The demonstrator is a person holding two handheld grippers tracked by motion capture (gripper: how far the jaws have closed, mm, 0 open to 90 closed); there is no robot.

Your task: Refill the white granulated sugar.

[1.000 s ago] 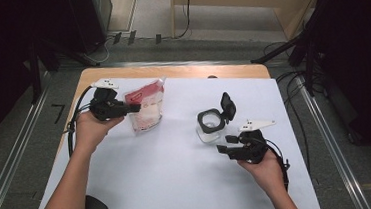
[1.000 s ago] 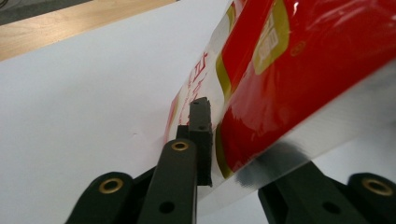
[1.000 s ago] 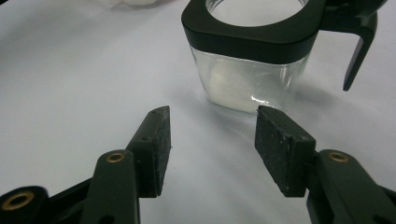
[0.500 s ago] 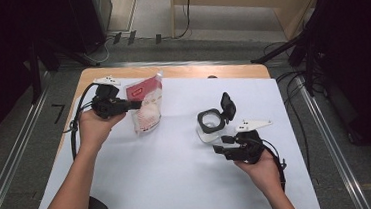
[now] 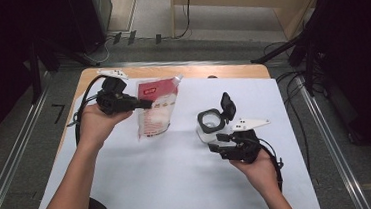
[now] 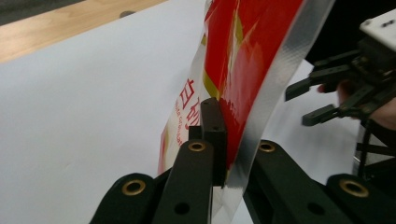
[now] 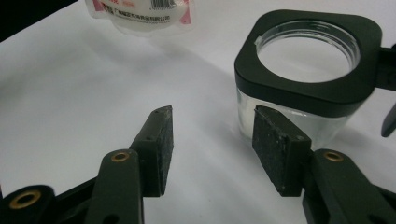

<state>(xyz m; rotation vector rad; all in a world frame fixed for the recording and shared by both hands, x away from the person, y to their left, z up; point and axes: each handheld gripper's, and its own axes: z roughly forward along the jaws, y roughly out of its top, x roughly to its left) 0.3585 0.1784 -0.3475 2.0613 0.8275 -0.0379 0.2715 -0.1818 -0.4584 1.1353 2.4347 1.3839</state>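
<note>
On the white-covered desk (image 5: 130,189), your left tongs (image 5: 146,103) pinch the red pouch (image 5: 156,109), hanging left of the open jar (image 5: 210,125); your right tongs (image 7: 212,135) gape empty just beside that jar.

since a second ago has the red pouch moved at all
Yes. The red pouch, pinched in the left gripper, has lifted off the white sheet; its top now overlaps the wooden table edge at the back.

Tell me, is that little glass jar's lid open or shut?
Open. The jar shows a bare round mouth, and its black flip lid stands raised behind the rim.
</note>
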